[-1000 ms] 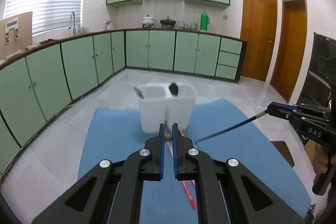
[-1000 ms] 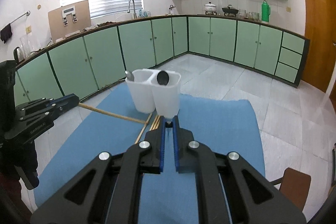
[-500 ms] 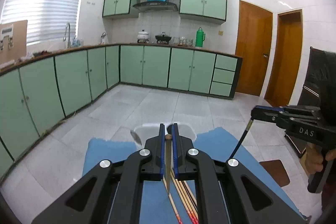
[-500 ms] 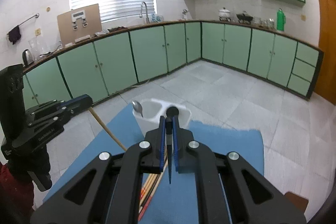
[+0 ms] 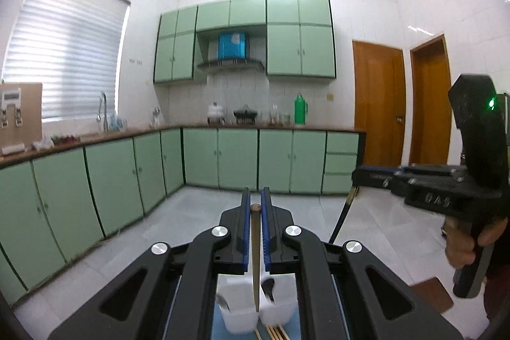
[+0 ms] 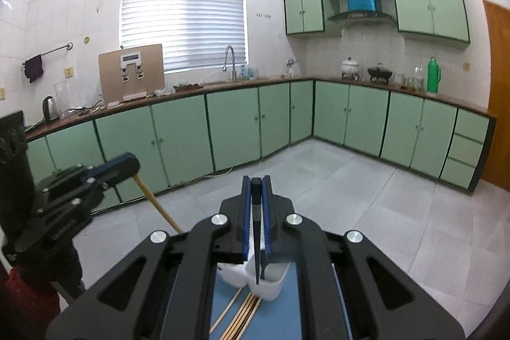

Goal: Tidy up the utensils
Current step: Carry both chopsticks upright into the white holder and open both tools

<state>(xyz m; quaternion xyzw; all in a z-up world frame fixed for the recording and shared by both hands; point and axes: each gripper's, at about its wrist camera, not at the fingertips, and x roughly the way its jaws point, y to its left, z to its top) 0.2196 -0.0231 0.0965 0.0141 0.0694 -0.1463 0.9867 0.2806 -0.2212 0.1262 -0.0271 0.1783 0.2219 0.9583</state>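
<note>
My left gripper (image 5: pixel 255 206) is shut on a wooden chopstick (image 5: pixel 255 260) that hangs down over the white two-cup utensil holder (image 5: pixel 242 314). My right gripper (image 6: pixel 256 185) is shut on a black chopstick (image 6: pixel 257 244) that points down into the holder's right cup (image 6: pixel 271 282). A spoon (image 5: pixel 223 303) stands in the left cup and a dark spoon (image 5: pixel 269 287) in the right cup. Several loose chopsticks (image 6: pixel 242 317) lie on the blue mat (image 6: pixel 277 317) in front of the holder. Each gripper shows in the other's view, the right one (image 5: pixel 353 176) and the left one (image 6: pixel 132 164).
Green kitchen cabinets (image 6: pixel 236 129) line the far walls, with a counter, sink tap (image 6: pixel 231 59) and wooden doors (image 5: pixel 379 104). A brown stool (image 5: pixel 433 298) stands to the right of the mat. Grey tiled floor (image 6: pixel 350 196) surrounds the table.
Both grippers have risen and tilted up, each lifting its chopstick from the mat to hang nearly upright above the holder. The holder has dropped to the bottom of both views.
</note>
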